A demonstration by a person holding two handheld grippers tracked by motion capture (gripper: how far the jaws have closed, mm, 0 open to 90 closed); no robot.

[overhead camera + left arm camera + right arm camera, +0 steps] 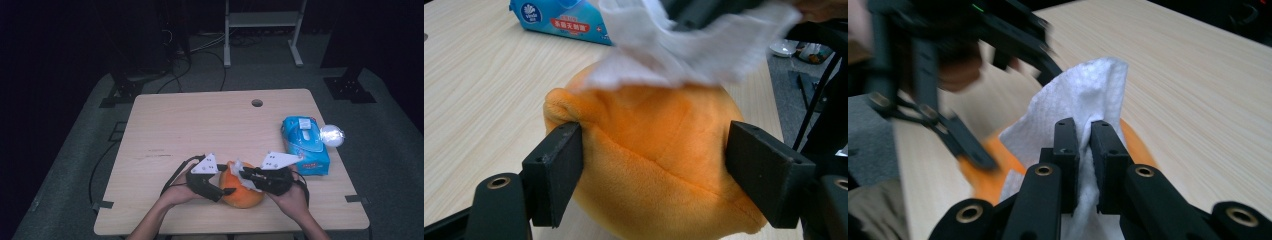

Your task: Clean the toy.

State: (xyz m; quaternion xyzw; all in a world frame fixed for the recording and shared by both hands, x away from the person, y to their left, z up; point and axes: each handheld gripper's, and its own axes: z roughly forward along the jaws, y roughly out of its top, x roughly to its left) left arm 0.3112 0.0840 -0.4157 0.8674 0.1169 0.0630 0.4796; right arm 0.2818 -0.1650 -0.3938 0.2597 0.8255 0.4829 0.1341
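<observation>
An orange plush toy [244, 194] lies near the table's front edge, between both hands. My left gripper [226, 191] comes in from the left, and in the left gripper view its two black jaws press on opposite sides of the plush toy [649, 190], left gripper [656, 145]. My right gripper [1084, 131] is shut on a white tissue [1083, 90], which it holds against the top of the plush toy [1135, 147]. The tissue [684, 50] drapes over the toy's upper side. In the high view the right gripper [248, 175] reaches in from the right.
A blue pack of wipes [305, 145] lies at the table's right edge, with a shiny crumpled ball [332, 135] beside it. A cable hole [257, 103] sits near the far edge of the wooden table [200, 120]. Floor and frame legs lie beyond.
</observation>
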